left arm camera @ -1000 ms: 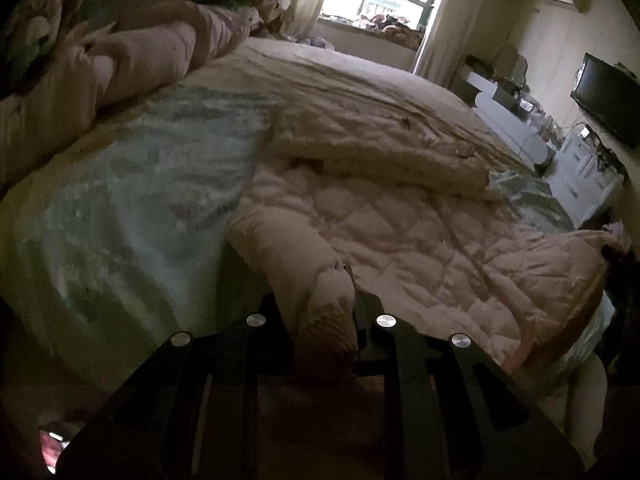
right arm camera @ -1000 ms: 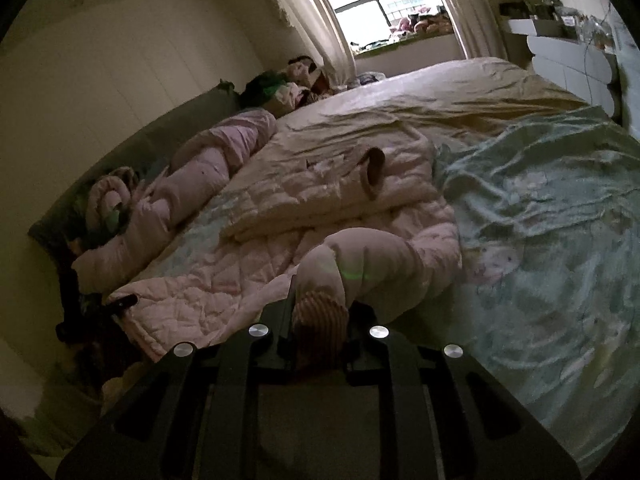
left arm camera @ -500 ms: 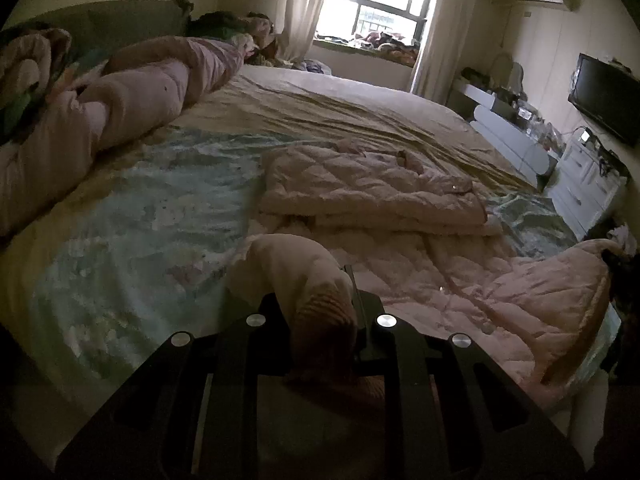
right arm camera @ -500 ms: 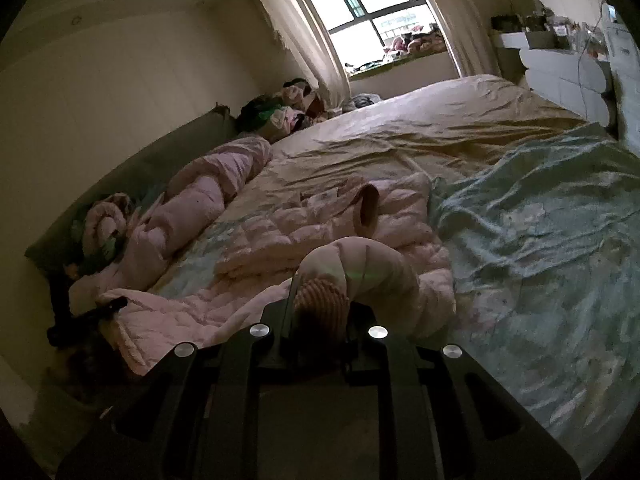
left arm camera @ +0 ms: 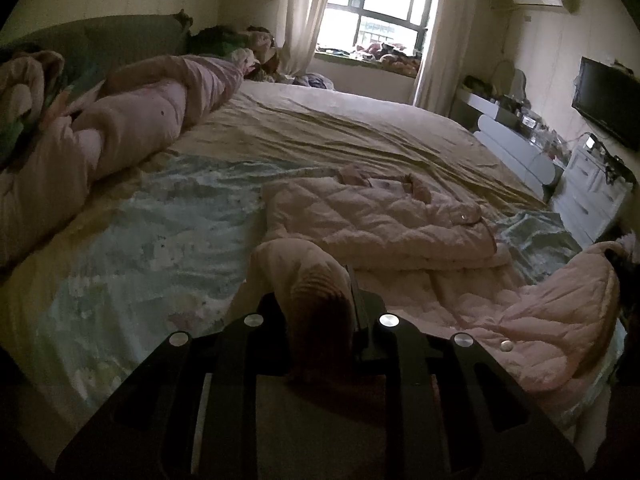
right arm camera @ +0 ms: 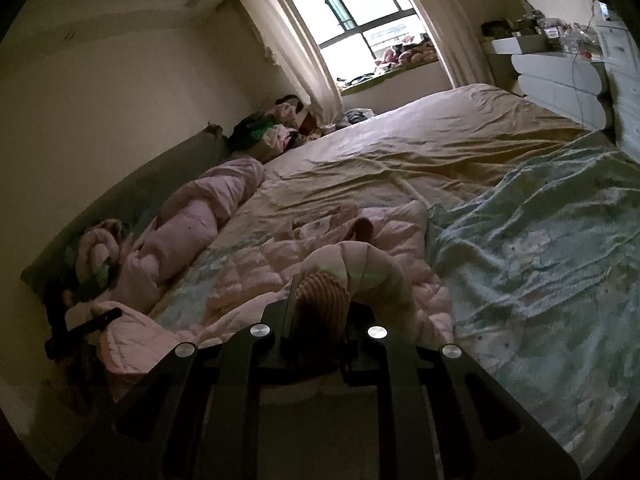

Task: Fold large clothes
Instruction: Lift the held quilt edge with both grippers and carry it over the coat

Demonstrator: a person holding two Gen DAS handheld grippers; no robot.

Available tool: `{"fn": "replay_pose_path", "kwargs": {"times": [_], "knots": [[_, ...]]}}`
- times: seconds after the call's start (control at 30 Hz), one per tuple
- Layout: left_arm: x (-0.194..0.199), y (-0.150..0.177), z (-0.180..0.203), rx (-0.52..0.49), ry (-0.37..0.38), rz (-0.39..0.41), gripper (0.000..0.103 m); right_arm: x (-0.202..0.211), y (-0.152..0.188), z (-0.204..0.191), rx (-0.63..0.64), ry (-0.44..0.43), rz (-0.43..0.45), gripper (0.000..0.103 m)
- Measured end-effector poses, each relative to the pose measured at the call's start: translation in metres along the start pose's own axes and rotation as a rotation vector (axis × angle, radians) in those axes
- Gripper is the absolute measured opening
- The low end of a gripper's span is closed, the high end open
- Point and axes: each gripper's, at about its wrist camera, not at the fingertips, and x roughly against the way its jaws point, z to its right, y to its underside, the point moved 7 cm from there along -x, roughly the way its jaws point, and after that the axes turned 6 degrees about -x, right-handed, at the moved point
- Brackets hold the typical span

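Each hand-held gripper is clamped on a ribbed cuff: the left hand-held gripper [left arm camera: 320, 320] on one sleeve [left arm camera: 296, 264], the right hand-held gripper [right arm camera: 320, 312] on the other sleeve [right arm camera: 372, 268], probably so both can be laid across the body together. The pink quilted coat [left arm camera: 380, 220] lies on the bed [left arm camera: 340, 132] just ahead of the fingers, its upper part already doubled over.
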Motion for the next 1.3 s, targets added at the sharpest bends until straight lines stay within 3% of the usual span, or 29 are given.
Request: {"fn": "replay_pose_path", "kwargs": {"times": [1.3], "knots": [[-0.062, -0.102, -0.032, 0.032, -0.005, 0.102, 0.016, -0.094, -0.122, 0.002, -0.009, 0.060, 0.106, 0.014]]}}
